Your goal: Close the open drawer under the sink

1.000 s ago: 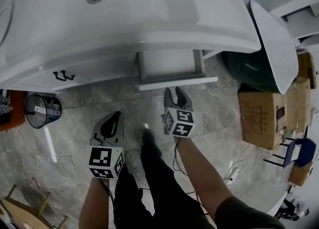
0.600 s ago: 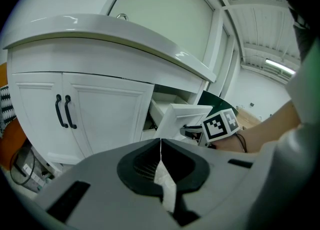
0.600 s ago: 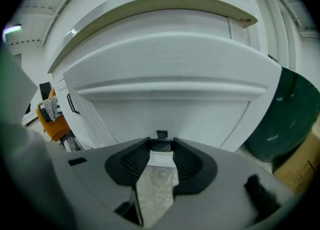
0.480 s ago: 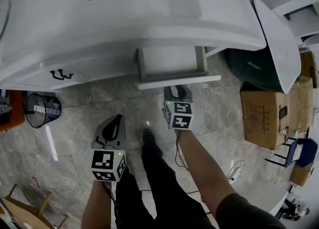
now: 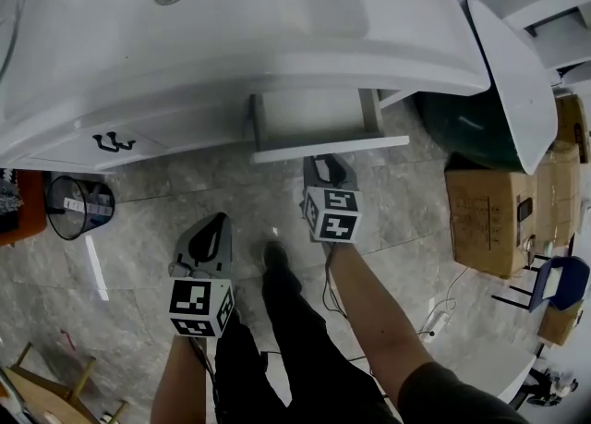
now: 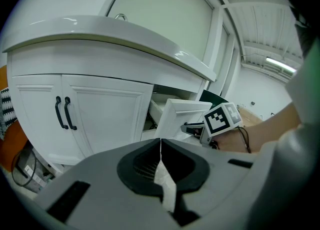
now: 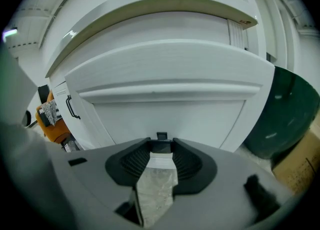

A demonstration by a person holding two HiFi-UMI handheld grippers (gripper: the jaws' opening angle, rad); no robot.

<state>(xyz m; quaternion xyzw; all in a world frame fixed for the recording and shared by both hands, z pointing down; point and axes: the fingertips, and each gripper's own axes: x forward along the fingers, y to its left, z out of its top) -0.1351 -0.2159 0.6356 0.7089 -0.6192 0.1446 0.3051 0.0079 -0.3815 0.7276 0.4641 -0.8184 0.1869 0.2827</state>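
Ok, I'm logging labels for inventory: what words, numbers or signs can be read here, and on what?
No text is legible anywhere.
Cardboard box: dark label, too small to read.
Waste bin: white tag, blurred.
Cubes on left gripper and right gripper: square marker patterns, no letters.

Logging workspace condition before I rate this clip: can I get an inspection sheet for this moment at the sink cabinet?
Surface: glossy grey marbled tile floor.
Job's things: white drawer under the white sink basin stands pulled out.
Clutter: black wire waste basket; brown cardboard boxes; blue chair.
Grippers: right gripper has its jaws apart; they have just been closing slightly, with nothing between them, tips near the drawer's front panel. Left gripper is shut and empty, away from the drawer.
Cables: thin black cable beside the right forearm; white cable on the floor.
Surroundings: white cabinet doors with black handles; dark green rounded tub.
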